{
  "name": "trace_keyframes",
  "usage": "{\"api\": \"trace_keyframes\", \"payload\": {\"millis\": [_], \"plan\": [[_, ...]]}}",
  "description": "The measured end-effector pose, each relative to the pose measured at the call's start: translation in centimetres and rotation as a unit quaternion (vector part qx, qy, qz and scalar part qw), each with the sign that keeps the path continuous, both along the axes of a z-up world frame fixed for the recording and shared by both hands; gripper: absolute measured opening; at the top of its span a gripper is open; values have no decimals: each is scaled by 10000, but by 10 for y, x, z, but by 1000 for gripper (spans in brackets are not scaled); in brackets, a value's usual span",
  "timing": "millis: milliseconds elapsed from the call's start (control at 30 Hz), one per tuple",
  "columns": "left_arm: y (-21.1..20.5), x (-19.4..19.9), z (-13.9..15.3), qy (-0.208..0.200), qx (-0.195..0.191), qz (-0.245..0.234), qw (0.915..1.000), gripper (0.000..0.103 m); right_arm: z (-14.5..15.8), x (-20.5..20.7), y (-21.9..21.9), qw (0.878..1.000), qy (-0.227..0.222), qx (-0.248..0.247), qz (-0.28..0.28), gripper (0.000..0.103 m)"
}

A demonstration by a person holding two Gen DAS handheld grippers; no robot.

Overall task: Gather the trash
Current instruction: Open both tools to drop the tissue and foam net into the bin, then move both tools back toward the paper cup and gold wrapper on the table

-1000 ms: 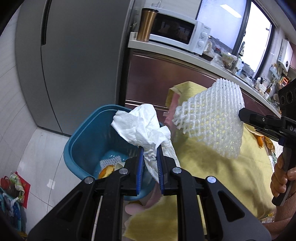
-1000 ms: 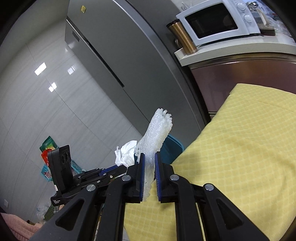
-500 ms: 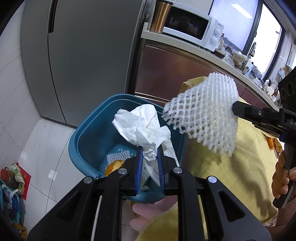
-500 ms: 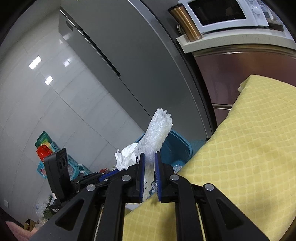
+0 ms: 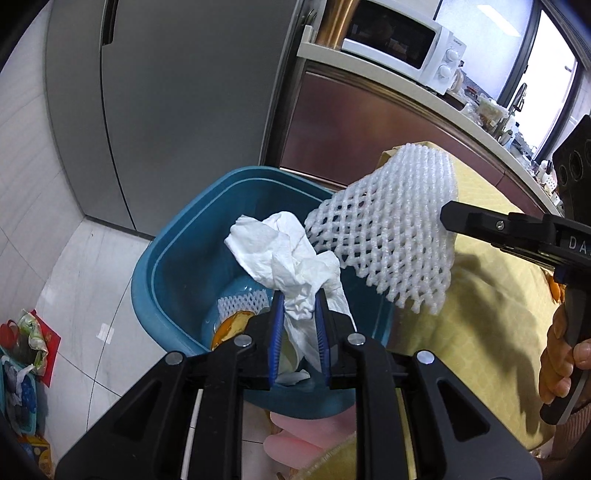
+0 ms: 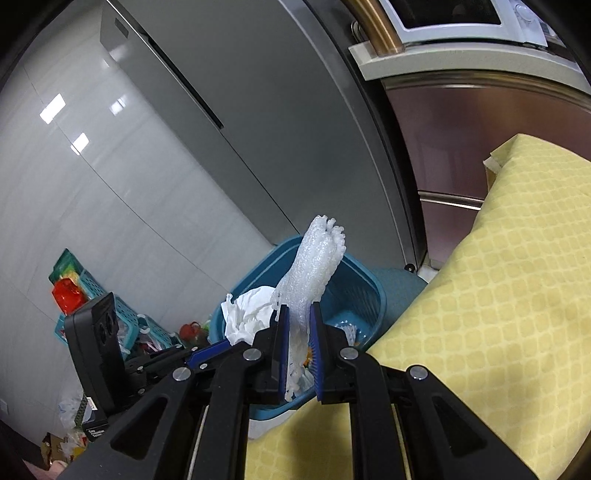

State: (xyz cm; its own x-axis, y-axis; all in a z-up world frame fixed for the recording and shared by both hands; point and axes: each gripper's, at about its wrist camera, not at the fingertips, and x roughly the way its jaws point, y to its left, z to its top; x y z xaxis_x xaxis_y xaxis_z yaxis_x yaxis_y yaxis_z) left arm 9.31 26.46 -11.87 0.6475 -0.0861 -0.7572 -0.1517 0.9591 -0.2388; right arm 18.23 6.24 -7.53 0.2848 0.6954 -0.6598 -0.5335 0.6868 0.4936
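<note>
Both grippers hang over a blue plastic bin that stands on the pale tiled floor beside a tall grey refrigerator. The left gripper has its blue-padded fingers clamped on a crumpled white paper towel, most of which bulges out above the tips while a tail hangs down between the fingers, over the bin's open mouth. The right gripper has its fingers pressed together on a white foam fruit net, a mesh sleeve that sticks up past the tips; from the left wrist view the net spreads out wide, near the bin's right rim and partly over the yellow checked cloth that lies next to the bin. The two pieces of trash are close, the towel's upper fold just beside the net's lower corner; I cannot tell whether they touch. Down in the bin there is already another piece of foam netting and an orange scrap that looks like fruit peel, lying on the bottom. A person's hand grips the handle of the right gripper at the far right. Behind, a white microwave sits on a counter above a brown cabinet front, with a copper-coloured tumbler at its side. Coloured baskets and bags clutter the floor against the wall.
</note>
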Motion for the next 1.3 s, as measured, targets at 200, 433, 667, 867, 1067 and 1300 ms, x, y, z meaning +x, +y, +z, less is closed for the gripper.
{"api": "trace_keyframes", "payload": {"millis": [200, 433, 667, 867, 1067, 1300], "plan": [[4, 9, -11, 130, -41, 61, 9999, 17, -9, 4, 14, 9997, 107, -195, 67, 11], [4, 23, -24, 284, -92, 100, 9995, 18, -18, 4, 30, 9989, 195, -388, 198, 12], [5, 28, -36, 376, -179, 156, 9990, 25, -17, 0, 32, 9986, 215, -439, 223, 16], [5, 25, -39, 359, -171, 99, 9992, 32, -16, -2, 25, 9988, 227, -375, 197, 19], [-1, 14, -26, 139, -77, 68, 9998, 33, -11, -5, 7, 9994, 198, -242, 128, 22], [-23, -4, 11, -381, 98, -169, 9991, 42, 16, -21, -24, 9998, -188, -52, 98, 31]]}}
